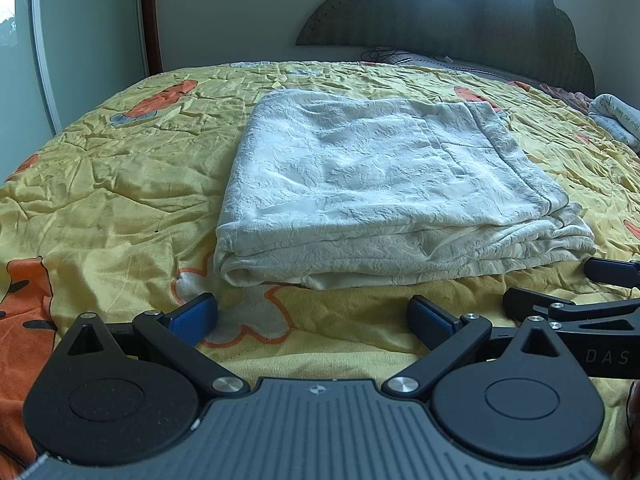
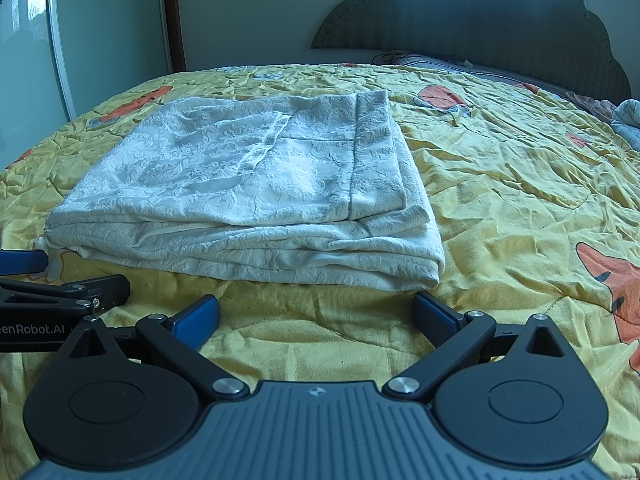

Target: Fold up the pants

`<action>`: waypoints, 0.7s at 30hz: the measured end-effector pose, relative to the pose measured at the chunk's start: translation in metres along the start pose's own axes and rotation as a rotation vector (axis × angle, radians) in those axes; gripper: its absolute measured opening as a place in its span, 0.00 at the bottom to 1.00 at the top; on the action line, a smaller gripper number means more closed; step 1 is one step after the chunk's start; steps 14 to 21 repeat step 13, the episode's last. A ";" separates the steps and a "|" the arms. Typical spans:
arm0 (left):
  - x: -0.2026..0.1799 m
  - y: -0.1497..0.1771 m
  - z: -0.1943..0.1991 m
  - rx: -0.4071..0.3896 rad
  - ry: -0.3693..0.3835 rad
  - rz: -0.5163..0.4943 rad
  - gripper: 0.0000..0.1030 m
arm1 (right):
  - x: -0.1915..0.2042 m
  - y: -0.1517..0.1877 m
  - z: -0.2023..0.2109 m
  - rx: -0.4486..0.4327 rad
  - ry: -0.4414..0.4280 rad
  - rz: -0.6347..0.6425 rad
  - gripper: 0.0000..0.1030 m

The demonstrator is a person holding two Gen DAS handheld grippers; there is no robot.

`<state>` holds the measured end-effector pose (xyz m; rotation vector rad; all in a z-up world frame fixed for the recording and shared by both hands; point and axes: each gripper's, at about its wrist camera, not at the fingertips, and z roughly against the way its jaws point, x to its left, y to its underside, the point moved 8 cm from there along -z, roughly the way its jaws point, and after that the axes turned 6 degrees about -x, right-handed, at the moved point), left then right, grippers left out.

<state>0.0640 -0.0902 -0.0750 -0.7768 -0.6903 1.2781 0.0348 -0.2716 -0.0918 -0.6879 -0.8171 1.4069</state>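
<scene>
The white textured pants (image 1: 380, 188) lie folded into a flat stacked rectangle on the yellow bedspread (image 1: 120, 184). They also show in the right wrist view (image 2: 248, 188), left of centre. My left gripper (image 1: 312, 316) is open and empty, just short of the stack's near edge. My right gripper (image 2: 316, 316) is open and empty, just short of the stack's near right corner. The right gripper's fingers (image 1: 560, 308) show at the right of the left wrist view. The left gripper's fingers (image 2: 64, 292) show at the left of the right wrist view.
The yellow bedspread (image 2: 520, 200) has orange cartoon prints. A dark padded headboard (image 1: 460, 12) stands at the far end. A rolled printed cloth (image 1: 616, 120) lies at the far right. A glass door (image 2: 24, 40) is on the left.
</scene>
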 end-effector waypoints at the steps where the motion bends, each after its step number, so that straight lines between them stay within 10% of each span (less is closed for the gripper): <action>1: 0.000 0.000 0.000 0.000 0.001 0.000 1.00 | 0.000 0.000 0.000 0.000 0.000 0.000 1.00; 21: 0.002 0.001 0.002 -0.002 -0.020 0.008 1.00 | 0.000 0.000 0.000 0.000 0.000 0.000 1.00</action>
